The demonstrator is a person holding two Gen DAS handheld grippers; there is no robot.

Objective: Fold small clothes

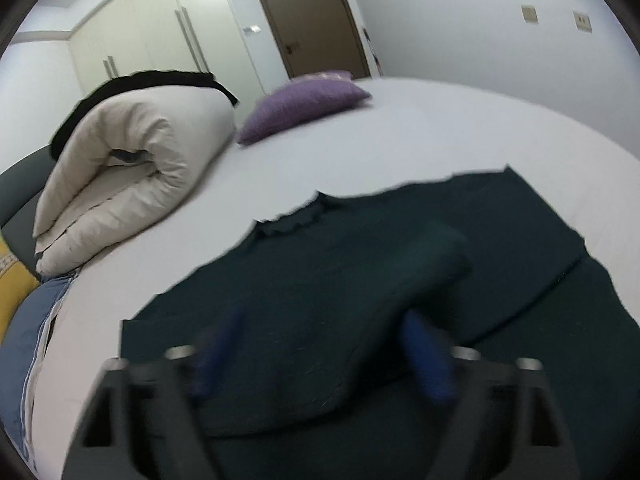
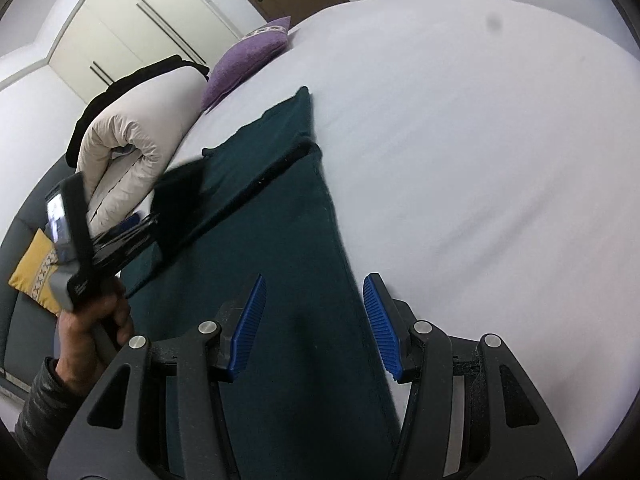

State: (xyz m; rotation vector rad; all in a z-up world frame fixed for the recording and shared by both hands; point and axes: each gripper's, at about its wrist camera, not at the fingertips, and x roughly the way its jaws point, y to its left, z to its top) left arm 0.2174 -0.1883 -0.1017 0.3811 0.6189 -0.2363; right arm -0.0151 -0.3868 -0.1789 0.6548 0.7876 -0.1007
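Note:
A dark green garment (image 1: 360,260) lies spread on the white bed sheet (image 1: 400,132), with one part folded over its body. In the blurred left wrist view my left gripper (image 1: 326,356) is open just above it. A loose flap of the cloth lies between the blue fingers (image 1: 428,356), which do not press on it. The right wrist view shows the same garment (image 2: 280,220) as a long strip. My right gripper (image 2: 316,320) hovers open over its near right edge with nothing pinched. A hand (image 2: 92,320) holds the left gripper (image 2: 160,204) at the garment's left side.
A rolled cream duvet (image 1: 120,168) with black cloth on top lies at the bed's left. A purple cushion (image 1: 304,104) sits at the far end and a yellow cushion (image 2: 32,272) on the grey surround. Wardrobe (image 1: 140,28) and door (image 1: 312,16) stand behind.

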